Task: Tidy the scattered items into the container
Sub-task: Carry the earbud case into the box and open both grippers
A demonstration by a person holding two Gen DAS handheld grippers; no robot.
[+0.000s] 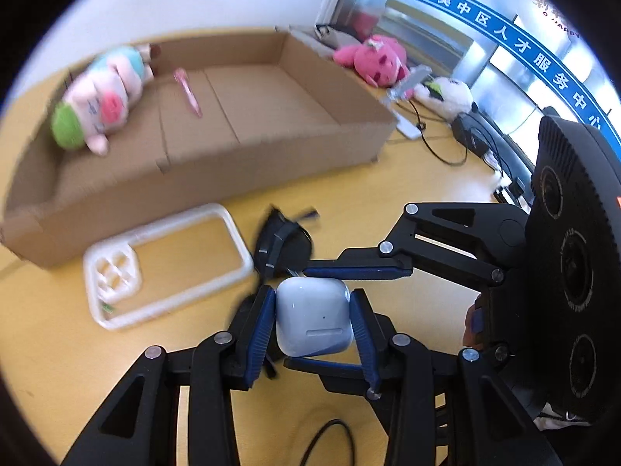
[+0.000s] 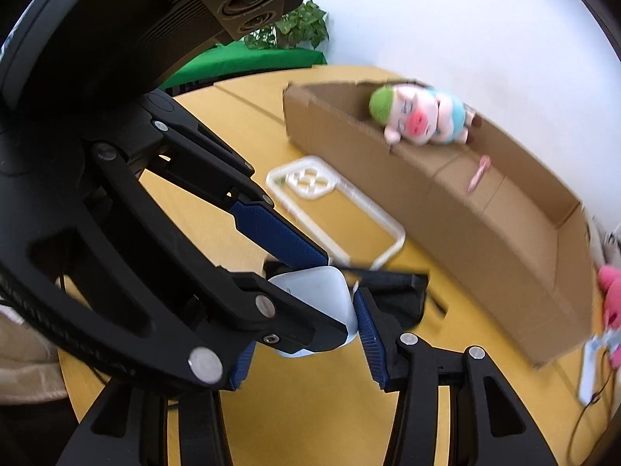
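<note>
My left gripper point(image 1: 313, 322) is shut on a white earbud case point(image 1: 313, 316), held above the yellow table. My right gripper point(image 2: 306, 314) also has its blue pads against the same earbud case point(image 2: 314, 291), crossing the left gripper's fingers. The cardboard box point(image 1: 217, 163) lies beyond, holding a plush pig point(image 1: 101, 97) and a pink pen point(image 1: 188, 91). In the right wrist view the cardboard box point(image 2: 485, 256), plush pig point(image 2: 423, 118) and pink pen point(image 2: 478, 173) show at upper right. A clear phone case point(image 1: 163, 264) and a black clip point(image 1: 279, 242) lie on the table before the box.
The clear phone case also shows in the right wrist view point(image 2: 333, 206). A pink plush point(image 1: 372, 58), a white plush point(image 1: 446, 95), a power strip point(image 1: 407, 126) and cables point(image 1: 446, 147) lie right of the box. A green-covered table and plant point(image 2: 299, 27) stand far back.
</note>
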